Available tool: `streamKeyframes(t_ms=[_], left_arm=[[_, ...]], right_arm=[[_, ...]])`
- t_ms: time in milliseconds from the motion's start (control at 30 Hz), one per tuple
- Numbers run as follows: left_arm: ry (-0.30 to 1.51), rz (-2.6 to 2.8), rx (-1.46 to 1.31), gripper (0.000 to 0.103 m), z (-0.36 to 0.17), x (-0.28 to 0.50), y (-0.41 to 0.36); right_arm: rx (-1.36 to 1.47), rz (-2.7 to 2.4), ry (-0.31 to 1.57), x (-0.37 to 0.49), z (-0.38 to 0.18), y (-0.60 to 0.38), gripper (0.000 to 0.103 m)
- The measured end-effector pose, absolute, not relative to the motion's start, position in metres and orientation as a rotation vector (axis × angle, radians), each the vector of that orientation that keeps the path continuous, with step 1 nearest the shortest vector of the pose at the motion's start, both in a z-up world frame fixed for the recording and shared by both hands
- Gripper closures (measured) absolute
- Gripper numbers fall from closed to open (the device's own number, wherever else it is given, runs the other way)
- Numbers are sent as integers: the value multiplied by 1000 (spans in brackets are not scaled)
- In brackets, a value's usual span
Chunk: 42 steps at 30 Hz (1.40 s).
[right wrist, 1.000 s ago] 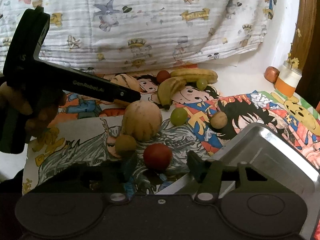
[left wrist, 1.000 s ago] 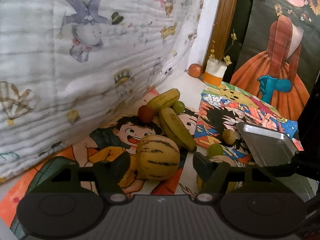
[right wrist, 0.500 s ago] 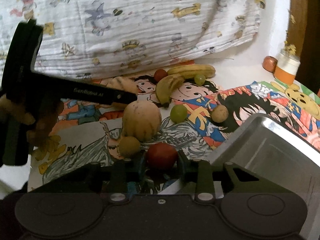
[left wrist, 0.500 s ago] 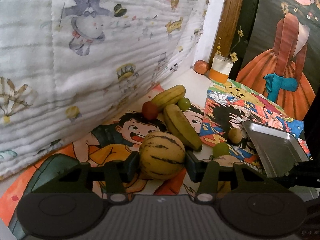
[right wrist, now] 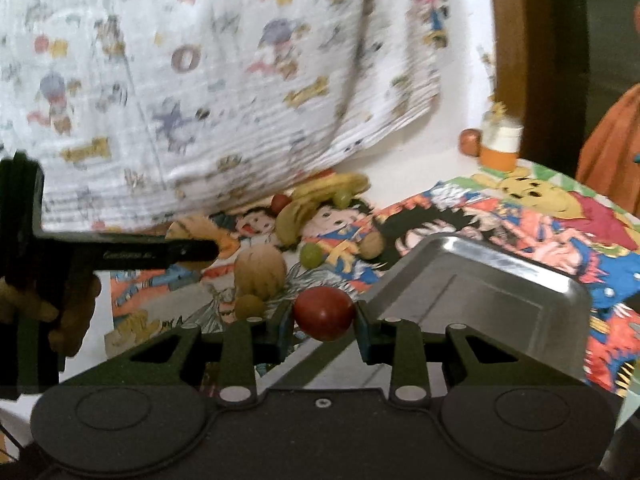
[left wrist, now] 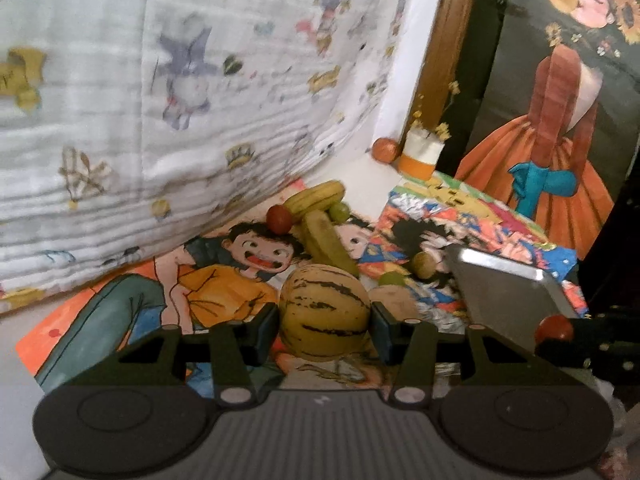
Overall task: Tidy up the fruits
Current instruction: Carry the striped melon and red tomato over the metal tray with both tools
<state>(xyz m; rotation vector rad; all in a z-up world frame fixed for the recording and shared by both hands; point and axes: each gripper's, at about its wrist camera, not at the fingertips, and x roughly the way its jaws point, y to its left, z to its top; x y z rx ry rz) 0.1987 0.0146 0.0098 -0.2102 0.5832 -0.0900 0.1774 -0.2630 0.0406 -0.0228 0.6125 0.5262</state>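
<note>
The left claw (left wrist: 325,322) pinches the round yellow melon with dark stripes (left wrist: 324,312), its pads pressed on both flanks. The right claw (right wrist: 323,320) is clamped on the small red tomato (right wrist: 323,313). Both fruits look raised off the cartoon-printed surface (left wrist: 224,296). The shiny metal tray (right wrist: 484,300) lies just to the right of the tomato and slightly beyond it, so the right hand is nearer; the melon has to cross rightward to reach it.

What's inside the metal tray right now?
Nothing shows inside the metal tray: its visible floor is bare. Its near corner is hidden behind the right gripper, which holds a red tomato in front of it.
</note>
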Motion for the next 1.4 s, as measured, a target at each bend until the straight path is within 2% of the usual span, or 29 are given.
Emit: streamKeyframes(t_ms=[333,567,900,1400], left_arm=[[522,-148,-210,50,44,185,-20],[515,-219,-209,49,55,216,-61],[600,-312,-162,49,26,284,-123],[699,-382,-103,49,-18,339,-163]], right_arm=[[40,449,497,182,72,-308,68],[77,339,470,225,67,-339,69],[121,239,597,284,11,-371,69],[84,170,675,313,-25,-383,68]])
